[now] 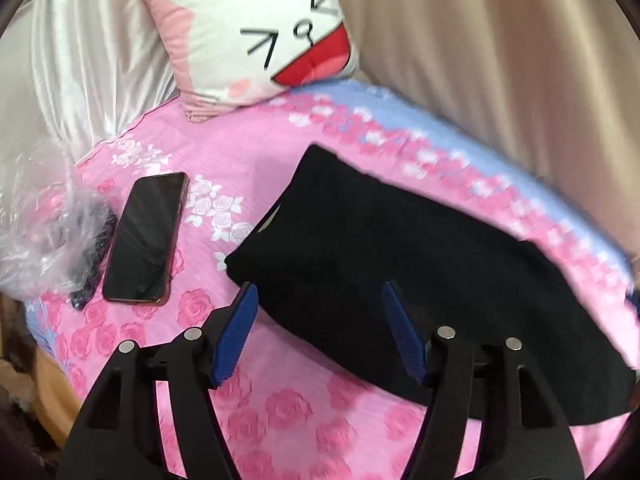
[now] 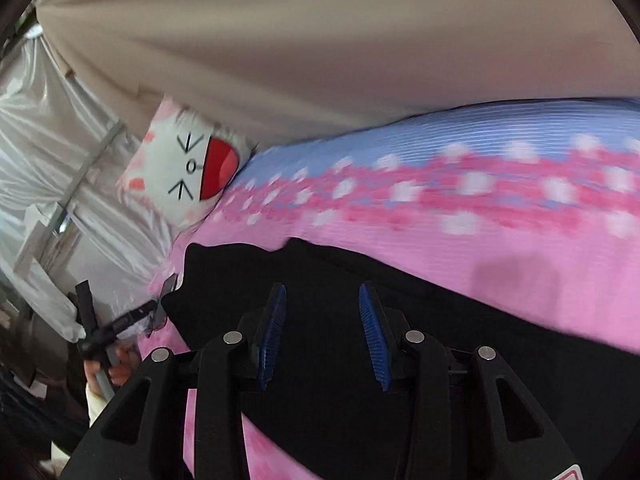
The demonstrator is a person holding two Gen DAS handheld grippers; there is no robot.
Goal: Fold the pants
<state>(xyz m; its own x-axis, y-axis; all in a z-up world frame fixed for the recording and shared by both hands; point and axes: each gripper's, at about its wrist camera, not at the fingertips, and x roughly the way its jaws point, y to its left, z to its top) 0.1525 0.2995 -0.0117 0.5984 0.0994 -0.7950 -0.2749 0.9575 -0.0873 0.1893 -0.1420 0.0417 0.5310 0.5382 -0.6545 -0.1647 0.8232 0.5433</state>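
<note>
Both grippers hung over the pants (image 1: 420, 280), fingers wide, gripping nothing: left gripper (image 1: 320, 300) at the lower-centre hem, right gripper (image 2: 322, 300) mid-cloth. Pants lay flat across the bed (image 1: 280, 400), centre-right of frame, likely pre-grasp. Phone (image 1: 146, 238) sat clear, left.

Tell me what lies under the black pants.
The black pants lie on the pink rose-print bedsheet. Whatever sits beneath the fabric itself is covered and cannot be seen.

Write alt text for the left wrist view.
Open left gripper hangs over black pants laid on a pink flowered bedsheet. A phone and plastic bag lie left; a cartoon pillow sits behind.
</note>
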